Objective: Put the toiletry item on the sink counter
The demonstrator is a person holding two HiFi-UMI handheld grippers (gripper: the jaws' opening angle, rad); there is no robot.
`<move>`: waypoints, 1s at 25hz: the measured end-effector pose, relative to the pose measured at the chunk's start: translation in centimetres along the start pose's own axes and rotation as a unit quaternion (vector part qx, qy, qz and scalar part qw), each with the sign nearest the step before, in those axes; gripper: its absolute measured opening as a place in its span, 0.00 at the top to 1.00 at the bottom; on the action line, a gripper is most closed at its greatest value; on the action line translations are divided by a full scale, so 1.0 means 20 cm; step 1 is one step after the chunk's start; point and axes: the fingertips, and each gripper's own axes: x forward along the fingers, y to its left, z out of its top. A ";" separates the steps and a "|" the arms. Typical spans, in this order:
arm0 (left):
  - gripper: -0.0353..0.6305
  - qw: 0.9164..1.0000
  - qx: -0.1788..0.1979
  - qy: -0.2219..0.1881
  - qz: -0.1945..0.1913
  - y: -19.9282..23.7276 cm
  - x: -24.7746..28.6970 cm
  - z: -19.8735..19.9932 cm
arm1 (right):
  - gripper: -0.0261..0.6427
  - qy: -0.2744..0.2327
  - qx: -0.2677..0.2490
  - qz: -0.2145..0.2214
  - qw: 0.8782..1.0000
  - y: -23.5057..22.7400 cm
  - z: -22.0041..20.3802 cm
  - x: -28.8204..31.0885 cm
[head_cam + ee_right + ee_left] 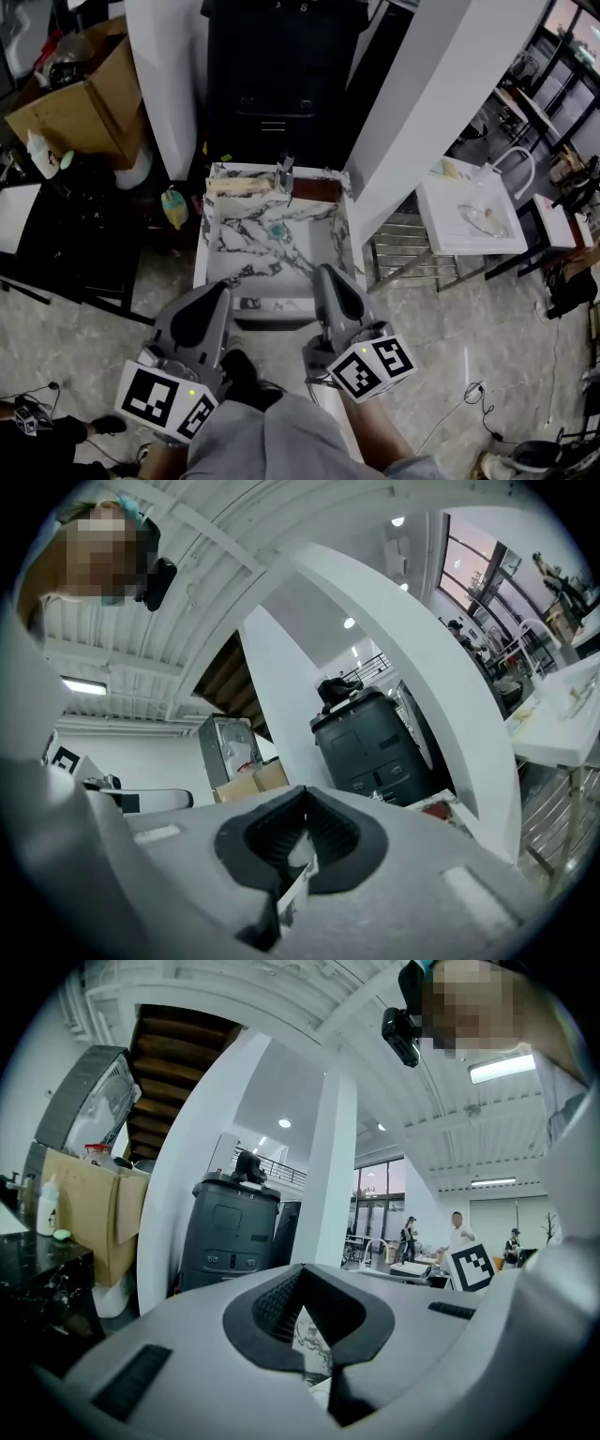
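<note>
A marble sink counter (217,272) with a sunken basin stands in the middle of the head view. A faucet (284,171) is at its back edge, a cream bar-shaped item (242,187) lies at the back left, and a small teal thing (277,230) sits in the basin. Both grippers hover level at the counter's front edge. My left gripper (217,292) (300,1274) is shut with nothing between its pads. My right gripper (325,274) (305,791) is shut and empty too. Which item is the toiletry item I cannot tell.
A yellow-green bottle (174,208) stands on the floor left of the counter. A white bottle (39,155) sits on a black table by a cardboard box (80,103). A black cabinet (281,75) stands behind the counter, a white sink (469,216) and a metal rack (403,253) to the right.
</note>
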 end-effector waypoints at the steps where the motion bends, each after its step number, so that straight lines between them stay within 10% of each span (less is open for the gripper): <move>1: 0.94 1.000 0.000 -0.001 0.001 0.00 -0.01 0.00 | 0.97 -0.001 0.000 0.001 1.000 0.01 0.00 -0.01; 25: 0.94 1.000 0.003 -0.009 0.010 -0.01 -0.06 -0.01 | 0.97 0.006 -0.007 0.025 1.000 0.09 -0.01 -0.03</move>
